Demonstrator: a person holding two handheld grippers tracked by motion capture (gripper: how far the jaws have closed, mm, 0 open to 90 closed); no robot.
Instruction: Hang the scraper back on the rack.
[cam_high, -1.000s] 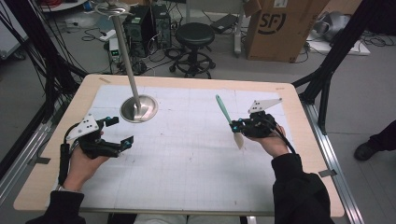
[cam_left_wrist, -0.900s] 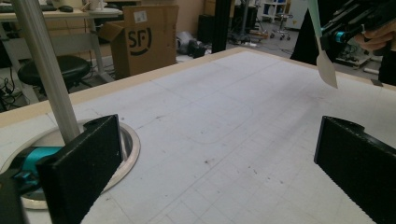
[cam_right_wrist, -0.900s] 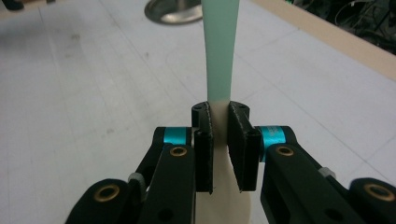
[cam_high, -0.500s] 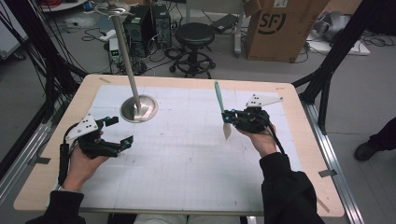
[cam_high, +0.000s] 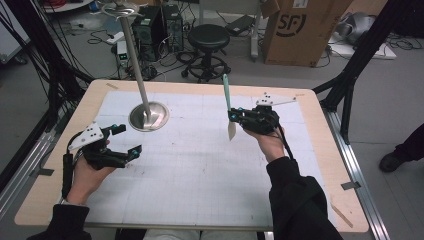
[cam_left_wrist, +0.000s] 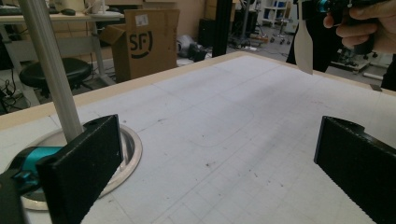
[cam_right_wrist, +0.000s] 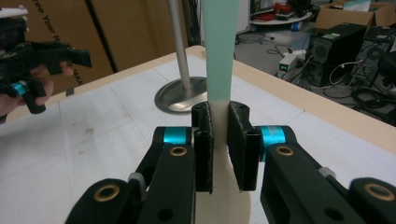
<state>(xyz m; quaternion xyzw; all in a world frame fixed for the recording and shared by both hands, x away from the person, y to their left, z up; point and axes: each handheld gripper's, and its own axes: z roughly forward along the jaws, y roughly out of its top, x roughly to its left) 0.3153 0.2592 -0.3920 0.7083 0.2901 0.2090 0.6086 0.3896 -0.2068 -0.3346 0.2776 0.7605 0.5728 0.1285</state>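
Held upright above the table (cam_high: 200, 200) at about two o'clock, pinched only at its narrow neck by the right claw (cam_high: 233, 116), the spatula (cam_high: 228, 102) could pivot or slip, while the left claw (cam_high: 127, 141), wide apart, holds nothing.

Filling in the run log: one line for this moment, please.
right gripper: shut on cream-bladed, teal-handled spatula, lifted | left gripper: open, empty | steel pole stand: untouched

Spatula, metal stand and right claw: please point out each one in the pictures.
spatula (cam_high: 226, 91), high view, on its green handle above the claw.
metal stand (cam_high: 148, 116), high view, on its round base plate.
right claw (cam_right_wrist: 219, 140), right gripper view, between its two tips, shut on the spatula.
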